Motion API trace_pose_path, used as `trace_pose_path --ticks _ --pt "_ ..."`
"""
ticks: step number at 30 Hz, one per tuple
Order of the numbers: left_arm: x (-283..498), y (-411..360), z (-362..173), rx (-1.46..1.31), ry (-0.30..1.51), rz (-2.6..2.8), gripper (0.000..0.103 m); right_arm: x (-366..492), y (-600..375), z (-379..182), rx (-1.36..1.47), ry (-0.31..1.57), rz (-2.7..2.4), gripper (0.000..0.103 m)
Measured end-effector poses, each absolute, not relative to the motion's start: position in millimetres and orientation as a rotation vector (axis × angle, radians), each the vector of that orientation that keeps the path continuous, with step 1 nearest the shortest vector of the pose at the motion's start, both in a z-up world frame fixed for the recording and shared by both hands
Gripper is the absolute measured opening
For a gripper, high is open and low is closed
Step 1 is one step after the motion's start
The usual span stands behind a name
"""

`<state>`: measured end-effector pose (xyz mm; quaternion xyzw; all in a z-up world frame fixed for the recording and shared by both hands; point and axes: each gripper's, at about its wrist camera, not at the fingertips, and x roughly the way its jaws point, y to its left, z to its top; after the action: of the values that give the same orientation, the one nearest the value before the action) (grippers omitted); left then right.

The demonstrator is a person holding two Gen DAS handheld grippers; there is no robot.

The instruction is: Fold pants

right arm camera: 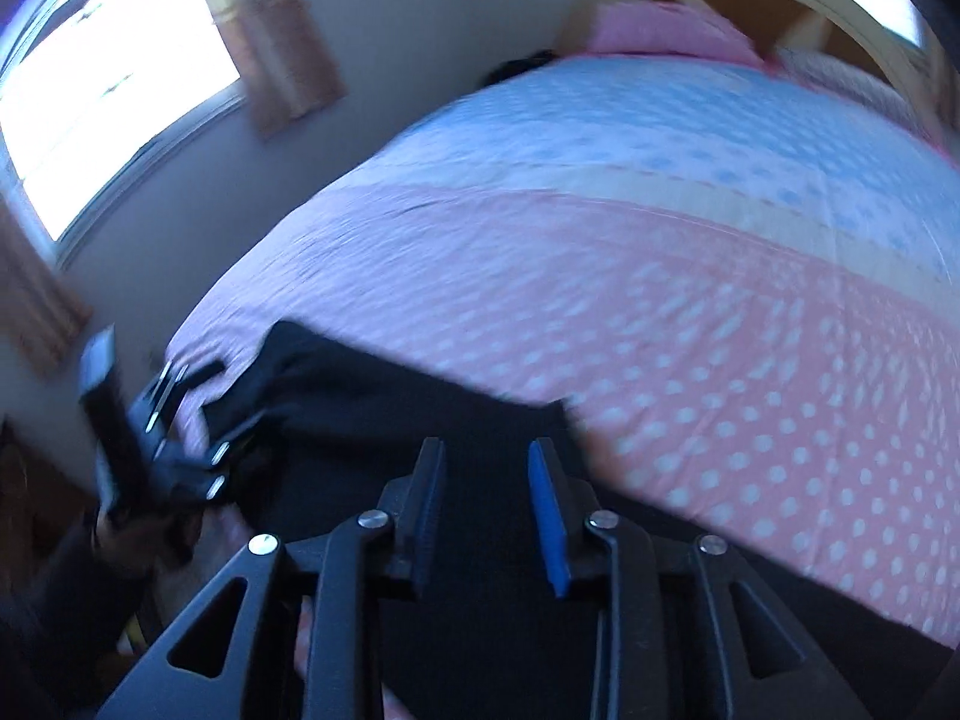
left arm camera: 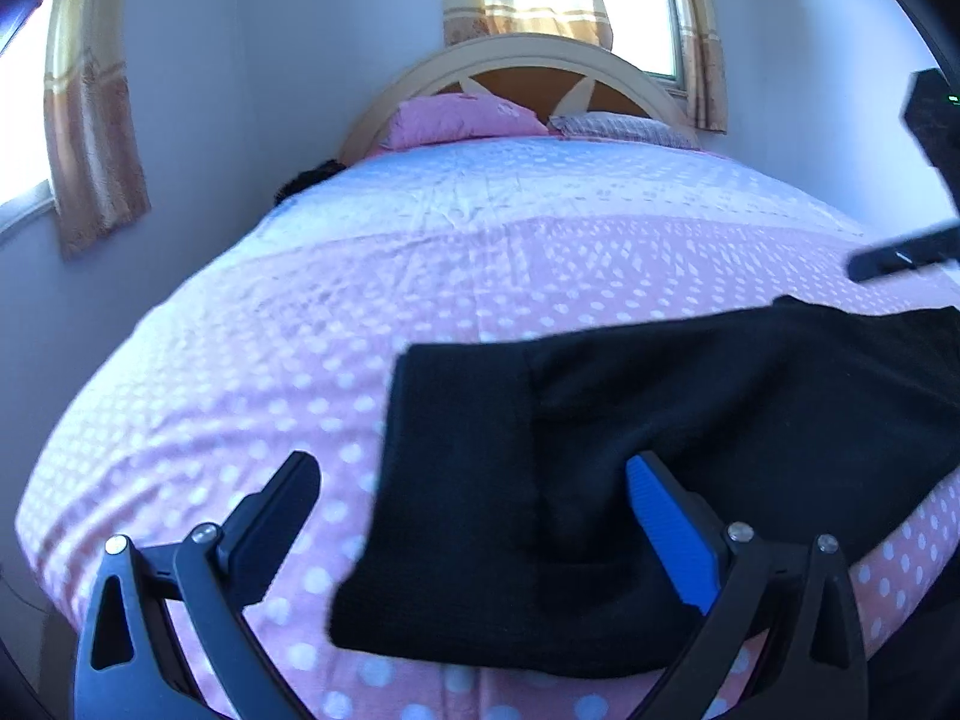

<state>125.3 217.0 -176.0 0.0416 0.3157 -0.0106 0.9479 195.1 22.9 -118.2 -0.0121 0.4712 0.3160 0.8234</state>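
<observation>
Black pants (left arm camera: 600,450) lie folded into a thick band along the bed's near edge. In the left wrist view my left gripper (left arm camera: 471,468) is wide open over their left end; the cloth lies under its blue-padded finger, and the other finger hovers over bare sheet. My right gripper (right arm camera: 486,450) hangs above the pants (right arm camera: 372,396) with its fingers apart and nothing clamped between them. The left gripper (right arm camera: 180,438) shows blurred at the pants' left end in the right wrist view. A part of the right gripper (left arm camera: 900,252) shows at the right edge of the left wrist view.
The bed (left arm camera: 360,276) has a pink and blue polka-dot cover. A pink pillow (left arm camera: 462,117) and a grey one (left arm camera: 624,126) lean on the curved headboard (left arm camera: 528,54). Curtained windows (left arm camera: 636,6) sit behind and left. A hand (right arm camera: 120,528) holds the left gripper.
</observation>
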Motion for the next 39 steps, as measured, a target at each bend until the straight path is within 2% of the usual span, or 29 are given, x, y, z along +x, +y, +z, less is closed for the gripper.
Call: trace_pose_path --ticks 11,17,19,22,30,39 --pt "132.9 222.2 -183.4 0.065 0.689 -0.008 0.103 112.8 105.4 -169.4 -0.354 1.018 0.848 0.034" --pt "133.5 226.6 -187.8 0.021 0.704 -0.017 0.103 96.6 109.3 -169.8 -0.414 0.988 0.841 0.045" --pt "133.6 227.7 -188.5 0.011 0.708 -0.021 0.103 91.9 113.0 -171.8 -0.437 0.973 0.851 0.057" --pt "133.4 229.9 -189.7 -0.004 0.709 -0.027 0.103 89.9 114.7 -174.6 -0.417 0.969 0.851 0.064" --pt "131.6 230.9 -186.7 -0.007 0.718 -0.022 0.103 96.9 101.3 -166.1 -0.334 0.968 0.88 0.064" --pt "116.5 214.4 -150.7 0.04 0.599 0.019 0.103 111.7 -0.2 -124.0 -0.117 0.865 0.73 0.064"
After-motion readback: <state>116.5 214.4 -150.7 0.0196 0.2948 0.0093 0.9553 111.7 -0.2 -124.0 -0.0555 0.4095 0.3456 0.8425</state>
